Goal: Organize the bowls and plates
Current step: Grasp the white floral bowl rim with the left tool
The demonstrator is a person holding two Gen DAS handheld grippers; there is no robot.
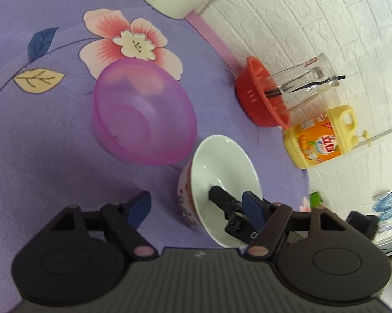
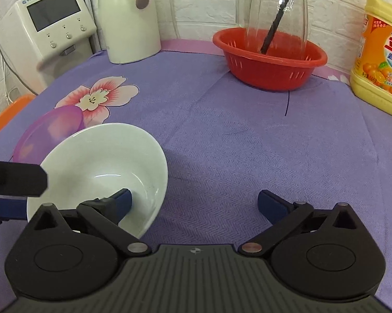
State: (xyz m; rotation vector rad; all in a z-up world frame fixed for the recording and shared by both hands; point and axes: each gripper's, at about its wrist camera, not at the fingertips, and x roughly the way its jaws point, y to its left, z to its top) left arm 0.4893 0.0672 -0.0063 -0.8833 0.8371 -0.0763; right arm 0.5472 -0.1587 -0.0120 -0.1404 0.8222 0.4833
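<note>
Tipping well off level, a glossy white ceramic bowl with a red floral pattern on its outer wall [image 1: 222,161] sits on the purple flower-printed terry cloth [image 1: 39,156]. The line from its foot to its mouth leans, so the smooth round hollow faces up and toward the right gripper [image 2: 194,195].

That gripper's jaws are spread wide. Its left blue-padded finger [image 2: 123,198] is down inside the bowl and its right finger is over bare cloth, so the bowl's near rim falls between them and is not pinched.

The left gripper [image 1: 196,200] straddles the opposite, patterned wall. One pad lies inside the hollow and the other stands clear of the outside face, so it too is released rather than clenched.

Just ahead and left of the left gripper rests a translucent purple plastic bowl [image 1: 143,114], upright and rounded, close beside the white one.

Well ahead of the right gripper stands a red slotted plastic colander [image 2: 269,60] holding a clear glass jar [image 2: 274,7]. To the right of these is a yellow plastic detergent bottle with an orange label [image 2: 378,60].
</note>
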